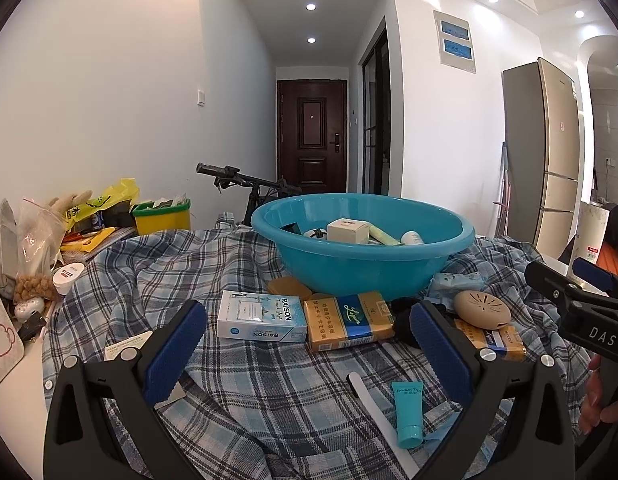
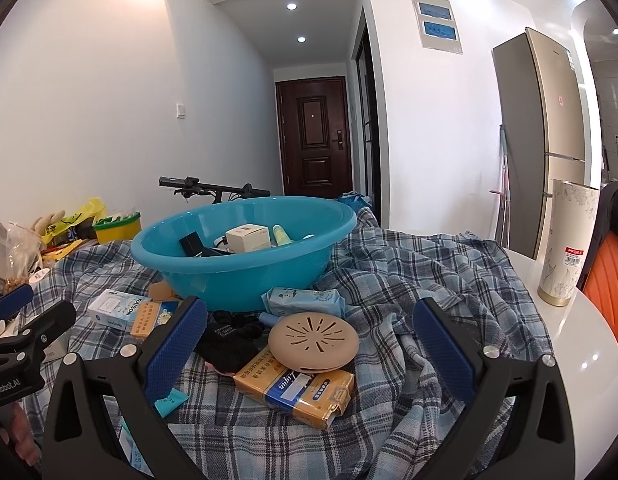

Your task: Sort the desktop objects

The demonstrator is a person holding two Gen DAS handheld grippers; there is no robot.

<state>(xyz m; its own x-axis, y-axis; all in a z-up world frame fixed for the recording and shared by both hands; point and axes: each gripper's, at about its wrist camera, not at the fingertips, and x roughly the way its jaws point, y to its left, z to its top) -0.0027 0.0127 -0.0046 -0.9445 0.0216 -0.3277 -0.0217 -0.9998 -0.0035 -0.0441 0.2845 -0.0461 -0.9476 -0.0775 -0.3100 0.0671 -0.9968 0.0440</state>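
Where jaws gape, basin (image 1: 361, 268) beyond clutter

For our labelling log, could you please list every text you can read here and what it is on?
"RAISON": white-blue box
"Liqun": yellow pack
"Beauty Tips", roughly: teal tube
"DAS": right gripper
"GenRobot.AI": left gripper
Chinese print on the packs, jar and cup tag: too small to read.

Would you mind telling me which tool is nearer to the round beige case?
Right. The right tool frames the round beige case between its open fingers; the left tool sits further left, facing the cigarette boxes.
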